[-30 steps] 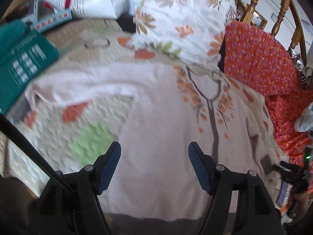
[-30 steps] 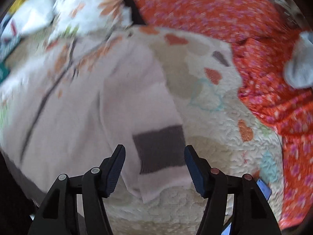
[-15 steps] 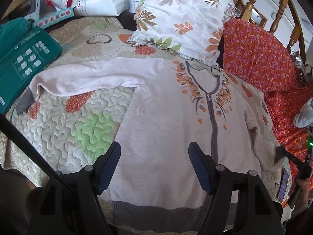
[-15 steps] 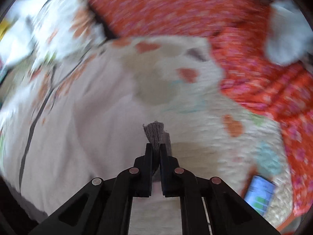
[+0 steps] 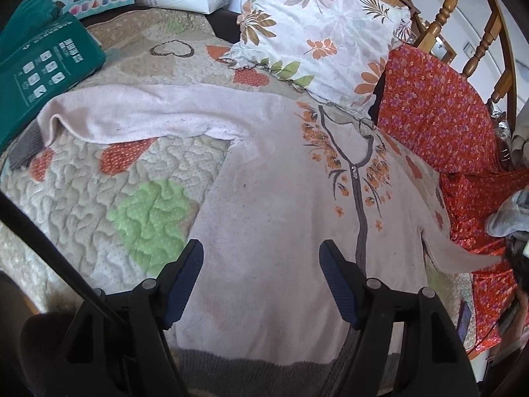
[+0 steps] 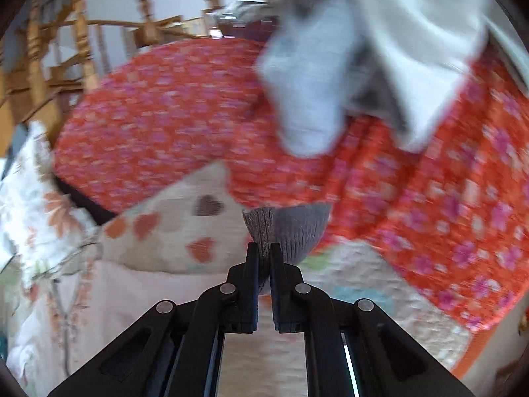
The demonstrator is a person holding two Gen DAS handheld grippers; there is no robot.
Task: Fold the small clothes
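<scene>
A pale pink zip sweater (image 5: 281, 198) with orange flower print and grey hem lies face up on the quilted bed. Its left sleeve (image 5: 132, 115) stretches out to the left, ending in a grey cuff (image 5: 24, 147). My left gripper (image 5: 261, 264) is open and empty above the sweater's lower body. My right gripper (image 6: 263, 251) is shut on the grey cuff (image 6: 287, 231) of the right sleeve and holds it lifted off the bed. In the left wrist view that sleeve (image 5: 463, 254) is pulled out to the right.
A floral pillow (image 5: 324, 33) lies at the head of the bed. An orange flowered cloth (image 5: 436, 106) covers the right side, with grey-white clothes (image 6: 330, 66) on it. A green box (image 5: 39, 66) sits at the left. Wooden railings (image 5: 463, 16) stand behind. A phone (image 5: 463, 321) lies at the right edge.
My right gripper closed on the right sleeve's grey cuff and has lifted it up and to the right. My left gripper stays open and has drawn back slightly.
</scene>
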